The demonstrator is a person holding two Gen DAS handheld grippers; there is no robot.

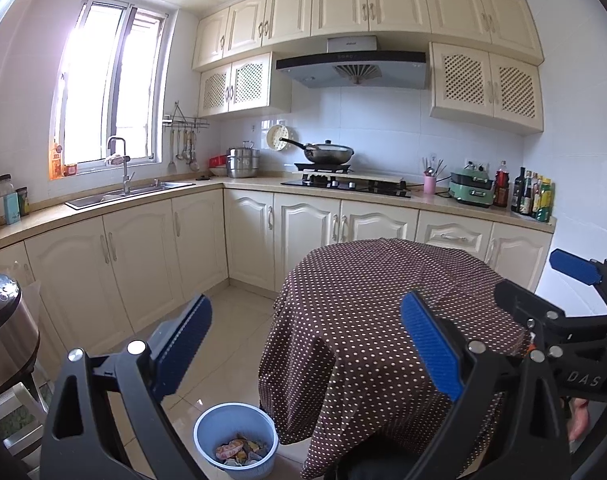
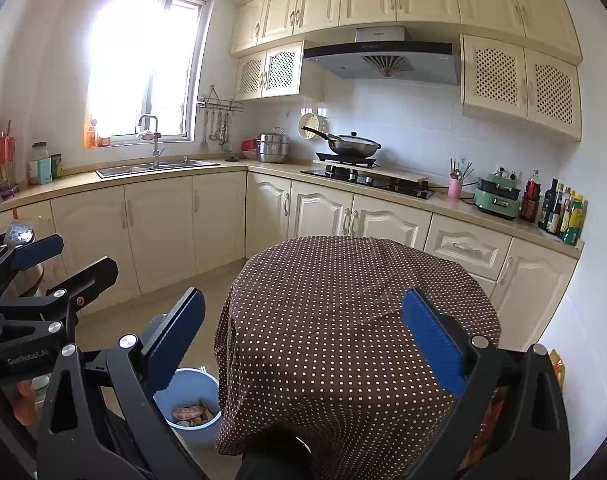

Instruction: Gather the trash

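A blue bin (image 1: 236,445) stands on the floor left of a round table with a brown dotted cloth (image 1: 383,304). Several wrappers (image 1: 239,451) lie inside it. The bin also shows in the right wrist view (image 2: 191,404), partly behind a finger. My left gripper (image 1: 305,344) is open and empty, held above the table's near left edge. My right gripper (image 2: 303,340) is open and empty over the table (image 2: 343,300). Each gripper shows at the edge of the other's view: the right one (image 1: 563,292), the left one (image 2: 39,268). No trash shows on the cloth.
Cream cabinets and a counter (image 1: 243,186) run along the far walls, with a sink (image 1: 131,192), a stove with a wok (image 1: 327,152) and bottles (image 1: 531,196). A steel appliance (image 1: 3,328) stands at the left. Tiled floor (image 1: 231,320) lies between table and cabinets.
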